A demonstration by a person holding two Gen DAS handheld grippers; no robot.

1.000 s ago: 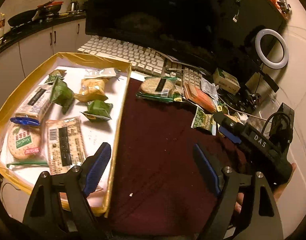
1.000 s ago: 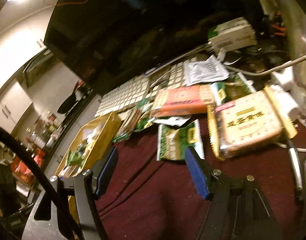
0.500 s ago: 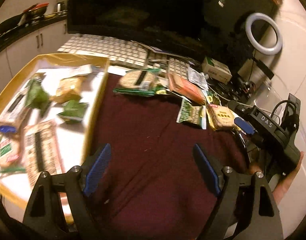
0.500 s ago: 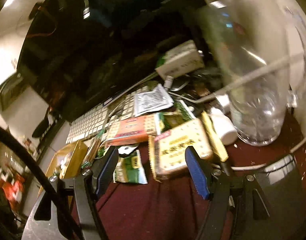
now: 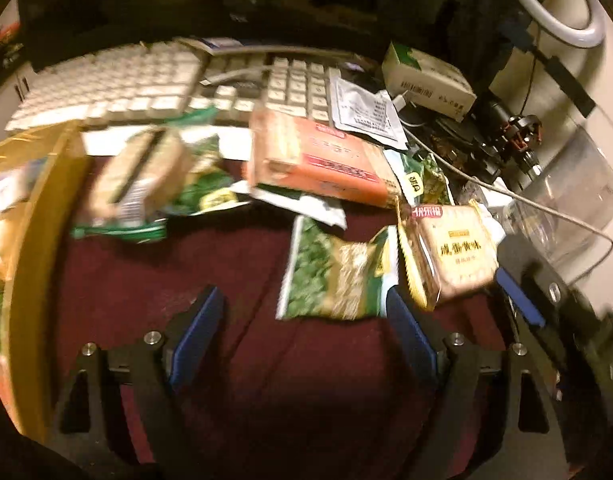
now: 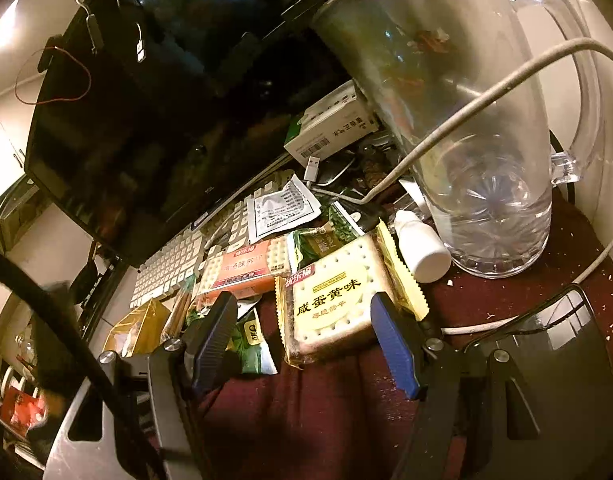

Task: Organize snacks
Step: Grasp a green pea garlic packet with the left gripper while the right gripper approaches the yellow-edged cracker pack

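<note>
Loose snacks lie on the dark red cloth (image 5: 154,280). My left gripper (image 5: 302,340) is open and empty, just short of a green seaweed packet (image 5: 330,276). Beyond it lie an orange cracker pack (image 5: 318,160), a round cracker pack (image 5: 138,176) and a yellow egg-yolk cracker pack (image 5: 450,248). My right gripper (image 6: 302,340) is open, its jaws on either side of the near end of that yellow cracker pack (image 6: 334,300). The orange pack (image 6: 242,272) lies to the left of it. The gold tray (image 5: 34,216) stands at the left.
A white keyboard (image 5: 146,84) and a dark monitor (image 6: 166,100) stand behind the snacks. A clear pitcher (image 6: 486,140) with a grey cable (image 6: 466,108) across it, a small white bottle (image 6: 422,248), a white box (image 6: 330,128) and a black mouse (image 6: 554,344) crowd the right.
My left gripper has swung right from the tray to the loose snacks. My right gripper has moved forward and right, up to the yellow cracker pack by the pitcher.
</note>
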